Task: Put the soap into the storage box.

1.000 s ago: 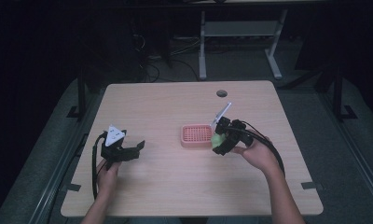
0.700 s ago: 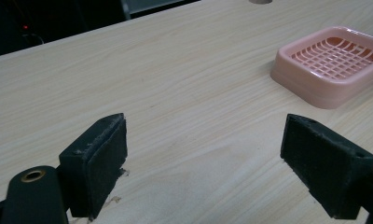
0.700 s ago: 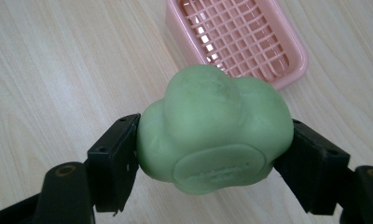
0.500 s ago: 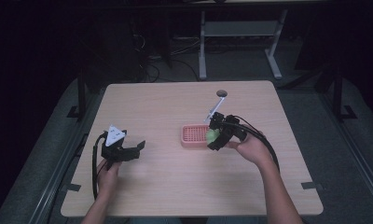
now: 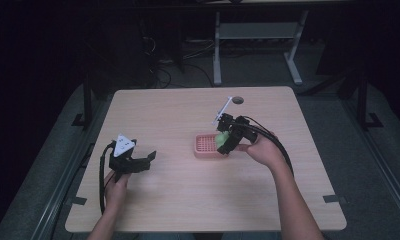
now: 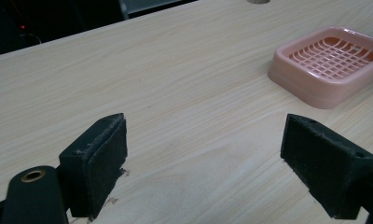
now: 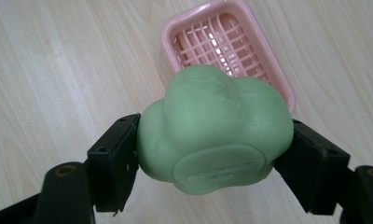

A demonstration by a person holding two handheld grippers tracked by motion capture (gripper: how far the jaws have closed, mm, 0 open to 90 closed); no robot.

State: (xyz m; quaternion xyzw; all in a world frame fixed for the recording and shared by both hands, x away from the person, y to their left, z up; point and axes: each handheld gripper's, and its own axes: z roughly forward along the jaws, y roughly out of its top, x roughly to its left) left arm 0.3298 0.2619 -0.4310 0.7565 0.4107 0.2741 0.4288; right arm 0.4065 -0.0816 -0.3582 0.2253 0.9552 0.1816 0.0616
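- A pale wood worktop (image 5: pixel 188 200) stands in a dark room, a metal frame behind it.
- The right gripper (image 5: pixel 225 138) is clenched on a green soap (image 7: pixel 212 128), held above the near edge of a pink tray (image 7: pixel 212 35).
- The tray lies flat on the worktop, right of centre.
- The left gripper (image 5: pixel 144 161) is released, jaws wide apart, low over bare wood, well apart from the tray.

The high view is dim, with dark surroundings; the pale wooden table (image 5: pixel 188 200) is evenly lit. Both gripper views are bright and slightly soft, with faint shadows under the jaws.
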